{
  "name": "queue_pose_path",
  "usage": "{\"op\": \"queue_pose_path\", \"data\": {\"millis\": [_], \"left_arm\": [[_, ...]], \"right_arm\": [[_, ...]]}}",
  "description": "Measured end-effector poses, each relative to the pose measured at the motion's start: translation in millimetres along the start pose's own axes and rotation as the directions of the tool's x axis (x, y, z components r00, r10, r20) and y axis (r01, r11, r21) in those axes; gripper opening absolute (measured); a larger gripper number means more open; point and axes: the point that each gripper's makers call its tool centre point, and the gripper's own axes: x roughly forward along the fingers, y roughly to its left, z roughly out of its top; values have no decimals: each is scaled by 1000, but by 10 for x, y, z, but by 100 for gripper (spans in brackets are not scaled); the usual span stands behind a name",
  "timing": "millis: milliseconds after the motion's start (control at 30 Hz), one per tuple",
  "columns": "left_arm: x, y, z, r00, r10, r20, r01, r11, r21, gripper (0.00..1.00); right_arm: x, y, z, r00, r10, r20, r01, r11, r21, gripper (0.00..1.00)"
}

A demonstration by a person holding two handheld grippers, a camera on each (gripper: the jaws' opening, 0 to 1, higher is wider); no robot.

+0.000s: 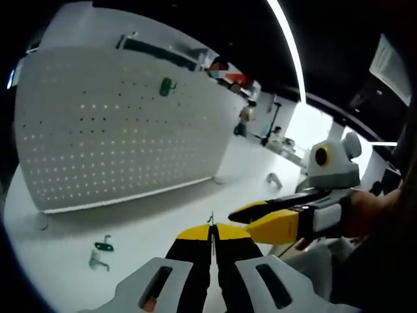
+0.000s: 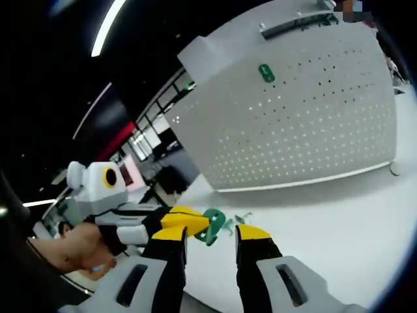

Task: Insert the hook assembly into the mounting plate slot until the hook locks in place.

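A white perforated mounting plate [image 1: 124,124] stands upright on the white table, with one green hook [image 1: 167,86] hung near its top. My left gripper [image 1: 212,229] is shut, and a thin metal tip of the hook assembly [image 1: 210,218] sticks out between its yellow fingertips. In the right gripper view, the left gripper [image 2: 195,222] comes in from the left, clamped on the green hook assembly [image 2: 212,225]. My right gripper [image 2: 214,235] stands open, its tips either side of that hook without touching it. The plate [image 2: 293,124] and its hung hook [image 2: 266,72] lie beyond. The right gripper [image 1: 254,218] is just right of the left one.
Two loose hooks, one green [image 1: 103,246] and one grey [image 1: 98,262], lie on the table [image 1: 163,215] at the lower left. Another small hook [image 1: 273,179] rests further right. A person's hand [image 2: 71,251] holds the left gripper. People and furniture stand far behind.
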Motion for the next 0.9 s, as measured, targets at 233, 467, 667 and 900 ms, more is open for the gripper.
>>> {"op": "queue_pose_path", "data": {"millis": [233, 467, 667, 900], "left_arm": [[-33, -23, 64, 999, 6, 42, -5, 1000, -13, 1], [-46, -18, 105, 997, 9, 78, -4, 999, -54, 1], [-49, -22, 121, 996, 9, 86, -4, 999, -53, 1], [-72, -20, 141, 995, 11, 101, -6, 999, -50, 1]], "right_arm": [[11, 40, 22, 999, 29, 27, -31, 994, 101, 14], [32, 13, 31, 999, 19, 32, -22, 993, 119, 12], [41, 43, 50, 999, 28, 39, -33, 993, 116, 9], [40, 79, 68, 998, 44, 51, -51, 989, 136, 7]]}}
